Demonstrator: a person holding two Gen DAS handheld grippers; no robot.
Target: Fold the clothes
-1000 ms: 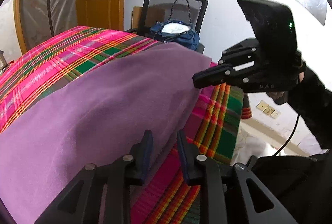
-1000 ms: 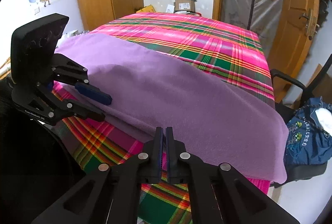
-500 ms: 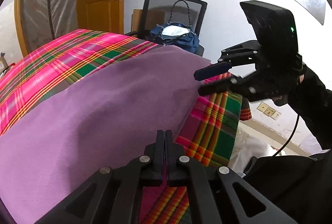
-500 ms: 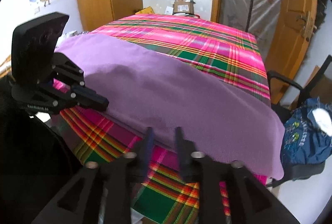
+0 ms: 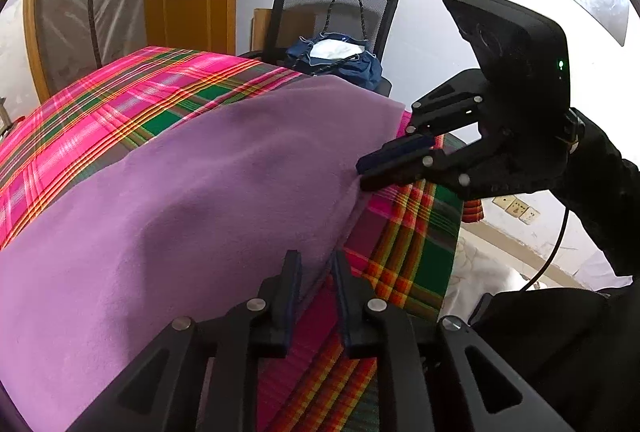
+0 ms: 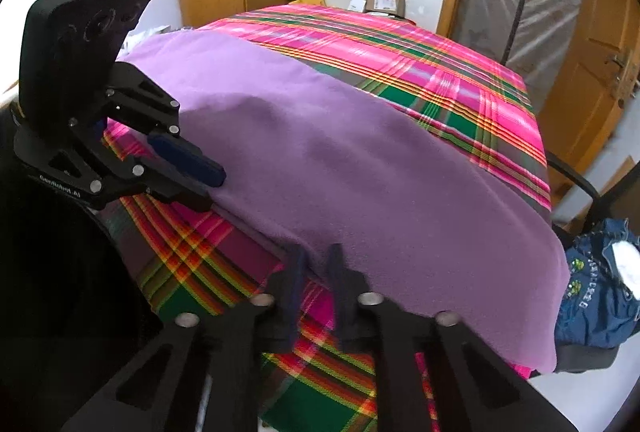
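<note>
Plaid bedspread (image 5: 120, 104) half under purple cloth (image 5: 200, 212)

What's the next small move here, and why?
Probably close the left gripper on the purple cloth's near edge. Its jaws have just been opening and stand apart with that edge between them, while the right gripper looks pinched on the same edge; a fold needs both holding.
</note>
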